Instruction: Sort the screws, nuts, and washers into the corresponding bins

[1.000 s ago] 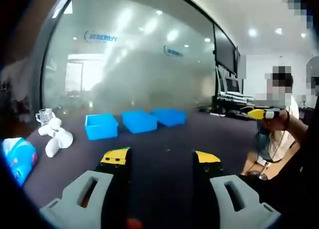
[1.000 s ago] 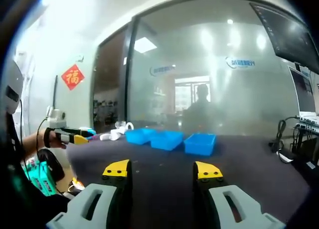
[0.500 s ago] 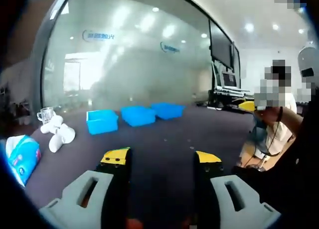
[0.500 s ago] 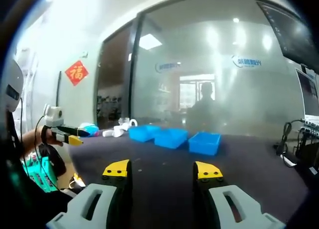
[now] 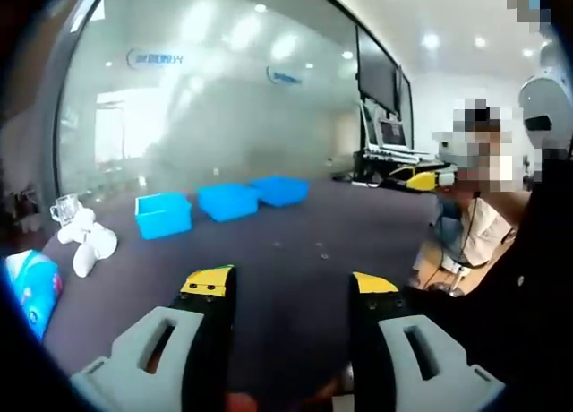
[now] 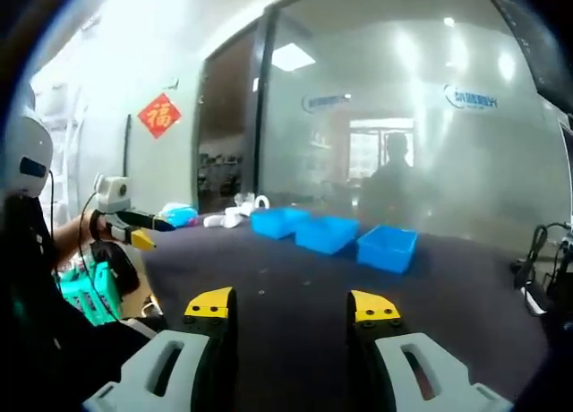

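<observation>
Left gripper view: yellow-tipped black left gripper [image 5: 288, 282] spread wide, empty, held above dark purple tabletop [image 5: 295, 224]. Three blue plastic bins [image 5: 224, 201] in a row far ahead, slightly left of the jaws, well apart from them. Tiny scattered hardware specks [image 5: 318, 249] between jaws and bins, too small to tell type. White toy figure [image 5: 82, 242] and blue packet [image 5: 27, 287] at left.

Right gripper view: right gripper [image 6: 291, 304] likewise spread, empty. Bins [image 6: 336, 233] ahead, far off. Left gripper [image 6: 134, 228] at left edge.
</observation>
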{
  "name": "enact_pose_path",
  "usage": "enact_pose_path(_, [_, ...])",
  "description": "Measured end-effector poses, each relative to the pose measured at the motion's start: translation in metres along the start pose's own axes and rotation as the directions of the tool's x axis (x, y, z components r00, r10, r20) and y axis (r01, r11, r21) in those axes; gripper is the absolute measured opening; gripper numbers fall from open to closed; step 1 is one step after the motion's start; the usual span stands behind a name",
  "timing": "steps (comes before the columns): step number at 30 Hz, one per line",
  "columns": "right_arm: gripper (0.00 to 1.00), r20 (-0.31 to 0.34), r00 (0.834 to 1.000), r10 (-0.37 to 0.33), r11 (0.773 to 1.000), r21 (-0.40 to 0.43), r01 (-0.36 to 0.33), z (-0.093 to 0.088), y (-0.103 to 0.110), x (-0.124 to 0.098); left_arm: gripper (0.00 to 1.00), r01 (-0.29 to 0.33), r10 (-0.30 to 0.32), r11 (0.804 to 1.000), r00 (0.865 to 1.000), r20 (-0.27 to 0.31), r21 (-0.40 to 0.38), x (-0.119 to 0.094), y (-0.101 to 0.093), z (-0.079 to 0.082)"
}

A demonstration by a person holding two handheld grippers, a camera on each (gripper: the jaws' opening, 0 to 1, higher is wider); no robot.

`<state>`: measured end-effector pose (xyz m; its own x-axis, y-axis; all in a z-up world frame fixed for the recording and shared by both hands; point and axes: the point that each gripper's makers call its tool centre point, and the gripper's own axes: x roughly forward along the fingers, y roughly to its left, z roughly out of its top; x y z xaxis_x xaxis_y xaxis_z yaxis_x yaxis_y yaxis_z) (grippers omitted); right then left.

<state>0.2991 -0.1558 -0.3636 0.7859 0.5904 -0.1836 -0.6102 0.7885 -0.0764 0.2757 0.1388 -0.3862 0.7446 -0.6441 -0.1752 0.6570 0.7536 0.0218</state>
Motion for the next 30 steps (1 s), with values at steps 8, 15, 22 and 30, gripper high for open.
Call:
enact_pose_path(8, [0.45, -0.103, 0.988, 0.115, 0.991, -0.061, -0.121, -0.003, 0.009, 0.015, 0.46, 0.022, -0.022, 1.0, 1.0, -0.019, 0.013, -0.002, -0.005, -0.002])
enact_pose_path(15, [0.45, -0.18, 0.966, 0.184, 0.972, -0.113, -0.206, 0.0, 0.019, 0.027, 0.46, 0.019, -0.018, 0.999, 0.999, -0.04, 0.025, -0.002, -0.005, -0.006])
enact_pose_path(22, [0.44, -0.266, 0.931, 0.25, 0.937, -0.173, -0.302, 0.004, 0.035, 0.041, 0.46, 0.027, -0.026, 0.999, 0.999, -0.037, 0.024, -0.003, -0.006, -0.004])
enact_pose_path(30, [0.43, -0.349, 0.892, 0.286, 0.9, -0.222, -0.375, 0.008, 0.049, 0.054, 0.46, 0.006, -0.006, 1.0, 0.999, -0.036, 0.011, -0.008, 0.002, -0.005])
